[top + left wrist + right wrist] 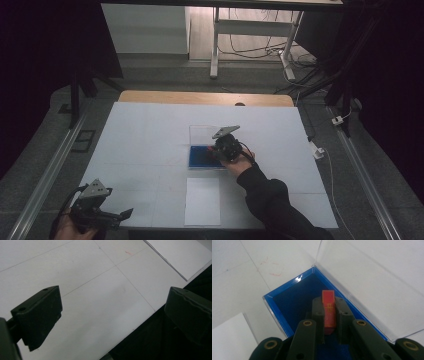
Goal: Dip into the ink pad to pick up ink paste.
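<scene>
From the high view I see my right gripper (226, 148) over the blue-lined box (200, 157) at mid-table, its clear lid (202, 134) open behind; a white sheet (202, 201) lies well apart toward the near edge. My left gripper (102, 212) sits at the near left corner.

In the left gripper view my jaws stand spread over bare table (87, 290), right at its edge.

In the right gripper view my jaws pinch a red chip (329, 307) above the box floor, walls apart on both sides.
</scene>
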{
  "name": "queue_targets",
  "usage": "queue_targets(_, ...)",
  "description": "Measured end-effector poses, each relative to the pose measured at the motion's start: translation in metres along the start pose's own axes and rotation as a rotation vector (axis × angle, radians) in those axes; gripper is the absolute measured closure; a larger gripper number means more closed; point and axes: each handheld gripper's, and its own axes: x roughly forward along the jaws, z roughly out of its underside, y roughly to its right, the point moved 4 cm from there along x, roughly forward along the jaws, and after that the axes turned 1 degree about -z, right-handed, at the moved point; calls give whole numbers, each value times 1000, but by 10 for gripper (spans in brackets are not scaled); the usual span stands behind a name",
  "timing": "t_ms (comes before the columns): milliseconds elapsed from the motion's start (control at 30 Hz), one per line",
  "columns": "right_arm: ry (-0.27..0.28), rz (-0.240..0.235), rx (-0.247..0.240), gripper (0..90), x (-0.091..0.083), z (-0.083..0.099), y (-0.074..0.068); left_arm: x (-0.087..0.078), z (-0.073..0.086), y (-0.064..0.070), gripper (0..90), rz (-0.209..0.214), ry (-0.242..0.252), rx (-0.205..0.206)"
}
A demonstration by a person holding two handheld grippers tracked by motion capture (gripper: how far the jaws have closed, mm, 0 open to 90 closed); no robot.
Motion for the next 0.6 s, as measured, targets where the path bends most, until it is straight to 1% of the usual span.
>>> queue_targets(100,-8,-4,4,809,-1,-2,1,-1,0,0,19,2,4,-5)
queue_targets(133,-11,0,-3,809,-2,-2,1,-1,0,0,19,4,5,-4)
queue_targets(167,-5,3,-8,809,-3,-3,0,-1,1,0,19,5,7,-4)
queue_targets(267,32,-3,8,808,-11,-8,2,-1,1,0,19,6,8,-7)
queue_targets(300,37,-6,16,808,-13,-10,3,-1,1,0,18,6,8,-7)
queue_targets(367,54,-7,14,808,-18,-13,4,-1,1,0,17,3,9,-6)
queue_targets(400,55,-15,10,808,-20,-13,4,-1,1,-1,15,3,8,-6)
queue_targets(500,62,-33,15,808,-20,-13,3,-1,0,-1,13,4,9,-12)
queue_targets(600,46,-42,11,808,-16,-11,0,-1,1,-1,12,4,8,-12)
